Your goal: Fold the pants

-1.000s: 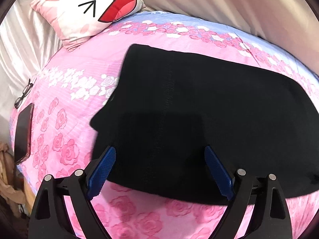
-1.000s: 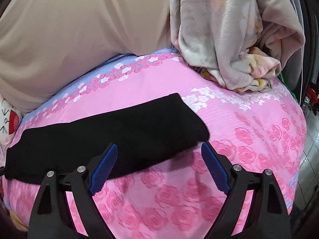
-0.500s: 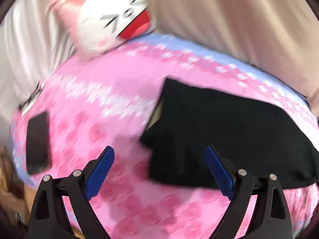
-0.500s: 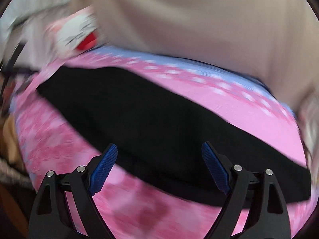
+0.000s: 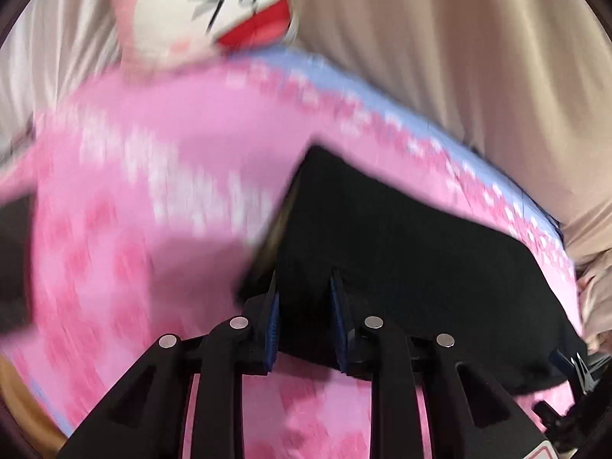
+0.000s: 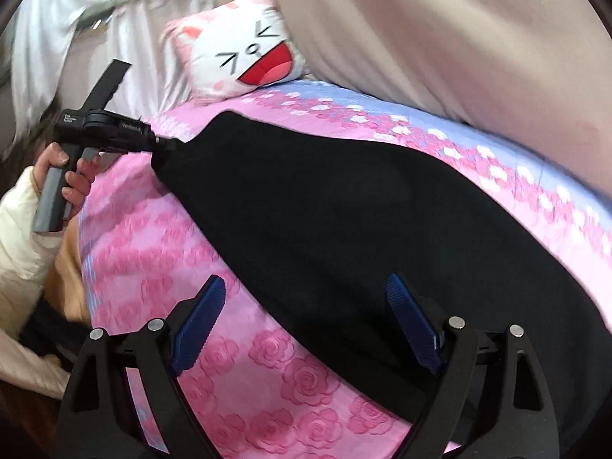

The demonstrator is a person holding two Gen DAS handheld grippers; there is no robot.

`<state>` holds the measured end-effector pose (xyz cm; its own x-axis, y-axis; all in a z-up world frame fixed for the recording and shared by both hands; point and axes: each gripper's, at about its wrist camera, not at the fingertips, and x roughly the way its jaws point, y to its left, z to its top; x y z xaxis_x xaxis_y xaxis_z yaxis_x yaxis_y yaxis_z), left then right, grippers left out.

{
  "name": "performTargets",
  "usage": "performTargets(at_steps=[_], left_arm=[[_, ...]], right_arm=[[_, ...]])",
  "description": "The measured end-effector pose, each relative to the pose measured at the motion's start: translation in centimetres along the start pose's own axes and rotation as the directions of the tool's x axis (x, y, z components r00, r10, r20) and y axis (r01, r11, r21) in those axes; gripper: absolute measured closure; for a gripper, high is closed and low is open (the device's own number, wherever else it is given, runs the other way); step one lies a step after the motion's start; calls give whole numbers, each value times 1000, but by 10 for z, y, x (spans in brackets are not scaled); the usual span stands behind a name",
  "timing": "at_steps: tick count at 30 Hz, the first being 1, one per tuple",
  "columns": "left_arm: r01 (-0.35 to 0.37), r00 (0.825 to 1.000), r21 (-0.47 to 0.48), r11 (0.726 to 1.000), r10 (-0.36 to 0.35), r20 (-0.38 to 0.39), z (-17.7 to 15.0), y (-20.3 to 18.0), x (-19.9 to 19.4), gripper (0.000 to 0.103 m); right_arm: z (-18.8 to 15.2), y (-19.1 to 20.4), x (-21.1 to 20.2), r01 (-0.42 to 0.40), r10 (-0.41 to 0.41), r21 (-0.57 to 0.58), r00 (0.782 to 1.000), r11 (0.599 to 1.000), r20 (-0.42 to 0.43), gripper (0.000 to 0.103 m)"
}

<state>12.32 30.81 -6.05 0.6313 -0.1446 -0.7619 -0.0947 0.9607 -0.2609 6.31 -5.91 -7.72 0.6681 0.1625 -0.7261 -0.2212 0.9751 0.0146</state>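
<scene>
Left tongs (image 5: 304, 290) seemingly clamped, right tongs (image 6: 306, 302) agape

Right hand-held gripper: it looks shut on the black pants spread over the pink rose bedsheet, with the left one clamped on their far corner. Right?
Not quite. The right hand-held gripper is open, its blue fingers spread wide over the black pants without pinching them, as the right wrist view shows. The left hand-held gripper is indeed clamped on the far corner, over the pink rose bedsheet.

Bare pink rose-print bedsheet (image 6: 160, 237) is lying open to the left of the flat black folded pants (image 6: 344, 222), leaving room to pass there. A white cat-face pillow (image 6: 244, 57) is blocking the far corner, and a draped beige curtain (image 6: 459, 38) is closing off the bed's far edge.
</scene>
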Motion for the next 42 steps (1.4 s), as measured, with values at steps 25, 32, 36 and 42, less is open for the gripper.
performTargets(at_steps=[25, 32, 36, 42], left_arm=[[-237, 971, 189, 953, 237, 20, -43, -118, 14, 24], [-384, 918, 250, 889, 396, 5, -75, -149, 43, 21], [-417, 905, 231, 879, 426, 14, -81, -148, 43, 16], [-428, 897, 204, 880, 441, -23, -74, -148, 39, 16]], right_arm=[[-210, -370, -272, 531, -689, 791, 696, 304, -203, 23], [-162, -372, -287, 604, -741, 662, 662, 443, -108, 95], [-201, -413, -256, 641, -661, 662, 694, 388, -285, 91], [-198, -400, -275, 532, -662, 719, 738, 448, -133, 46]])
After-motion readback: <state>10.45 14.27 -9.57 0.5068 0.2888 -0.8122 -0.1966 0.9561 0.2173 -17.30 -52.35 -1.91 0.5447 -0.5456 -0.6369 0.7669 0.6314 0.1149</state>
